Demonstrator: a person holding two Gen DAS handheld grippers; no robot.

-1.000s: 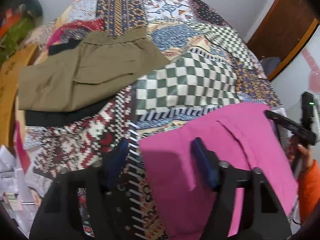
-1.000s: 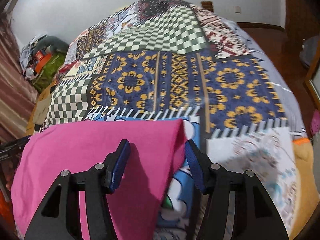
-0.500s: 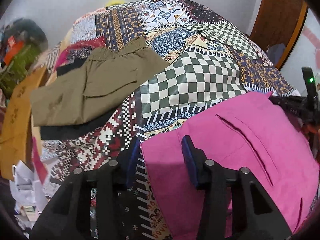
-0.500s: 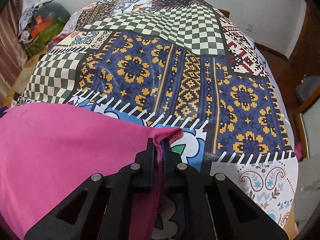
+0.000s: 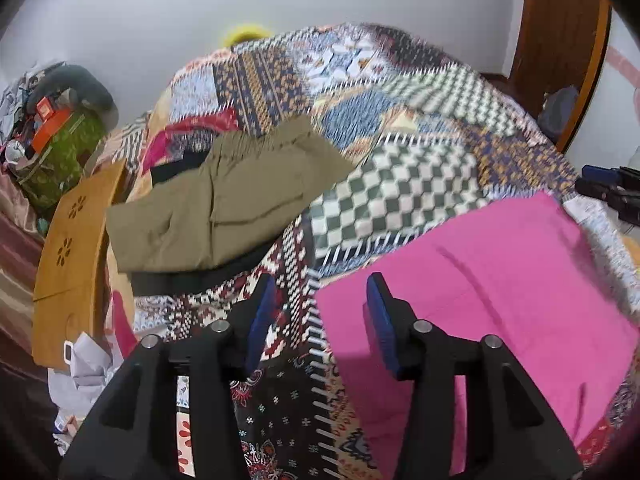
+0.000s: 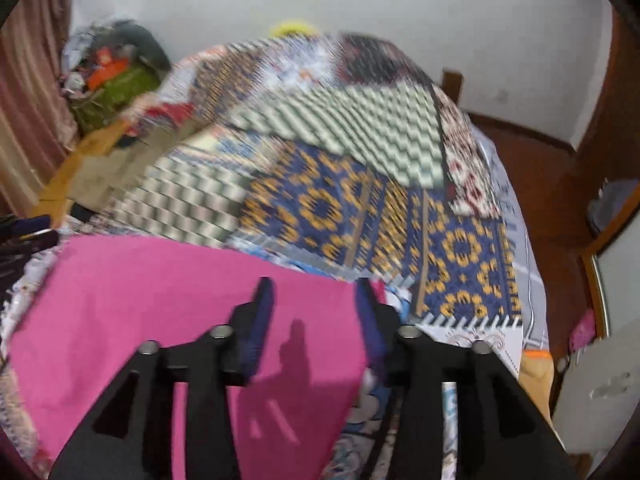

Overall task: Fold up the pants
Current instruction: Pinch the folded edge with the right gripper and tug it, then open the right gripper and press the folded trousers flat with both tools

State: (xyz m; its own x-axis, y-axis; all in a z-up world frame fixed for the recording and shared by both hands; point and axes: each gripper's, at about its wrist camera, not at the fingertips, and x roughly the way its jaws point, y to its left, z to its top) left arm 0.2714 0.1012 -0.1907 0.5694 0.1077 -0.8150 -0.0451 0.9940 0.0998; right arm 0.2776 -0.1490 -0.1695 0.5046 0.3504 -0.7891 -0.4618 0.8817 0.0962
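The pink pants [image 5: 500,280] lie folded flat on the patterned bedspread [image 5: 400,196]. They also show in the right wrist view [image 6: 160,304]. My left gripper [image 5: 320,312] is open and empty, above the pants' near left corner. My right gripper [image 6: 316,308] is open and empty, above the pants' right edge. The right gripper also shows at the far right of the left wrist view [image 5: 612,192].
Folded olive pants [image 5: 224,204] lie on a dark garment [image 5: 200,276] at the bed's left side, with red and pink clothes behind. A wooden board [image 5: 72,264] and papers lie left of the bed. A wooden door [image 5: 560,40] stands at the right.
Both grippers opened and let go of the pink pants, which now lie flat. Both grippers have lifted and pulled back a little; the right view is blurred by motion.
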